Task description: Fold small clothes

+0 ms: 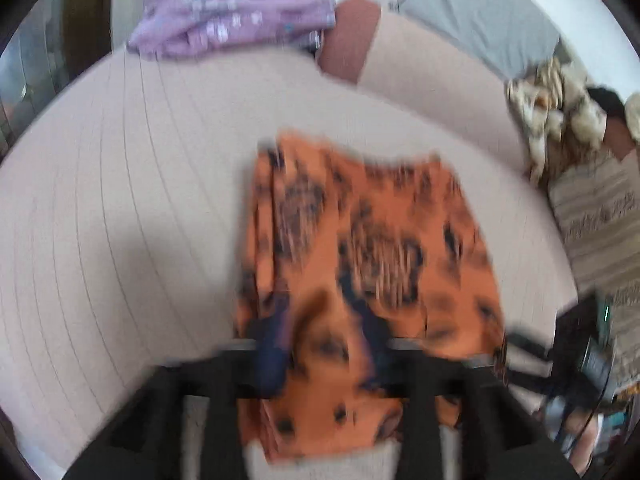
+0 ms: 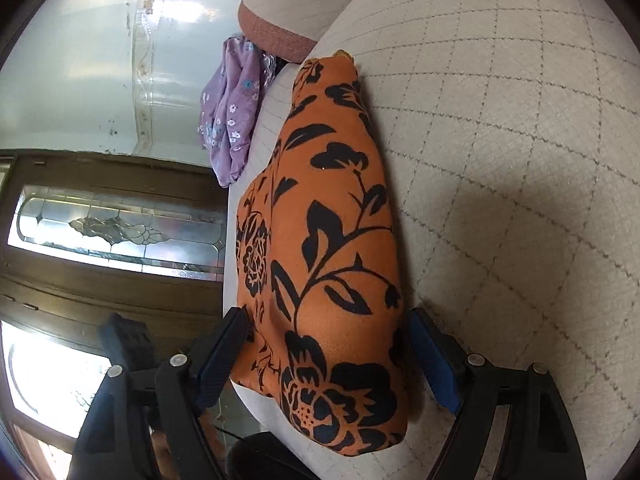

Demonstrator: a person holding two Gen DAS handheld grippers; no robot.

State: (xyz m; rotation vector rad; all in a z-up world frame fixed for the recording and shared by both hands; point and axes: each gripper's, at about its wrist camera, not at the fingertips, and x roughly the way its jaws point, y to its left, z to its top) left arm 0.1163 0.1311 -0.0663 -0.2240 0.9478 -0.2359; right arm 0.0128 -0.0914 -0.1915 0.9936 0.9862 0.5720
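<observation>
Orange fabric printed with black flowers and leaves — a small folded garment — is lying on the quilted beige sofa cushion, stretched along the cushion's front edge. In the right wrist view the right gripper is sitting wide open, its blue-padded fingers straddling the near end of the garment, one on each side; whether the pads are touching the cloth cannot be told. Past the cushion edge a wooden door with leaded glass panes is showing.

The left wrist view is heavily motion-blurred. There the same orange garment is reaching from mid-cushion down between the fingers of the left gripper. The dark blue pads are standing apart with cloth bunched between them — whether they are actually pinching it cannot be told through the blur.

A crumpled lilac garment with small white flowers is lying at the far edge of the cushion, beside a rust-brown bolster end. A grey pillow is resting farther back. To the right, a pile of cream and brown patterned cloth is heaped near the sofa's end.
</observation>
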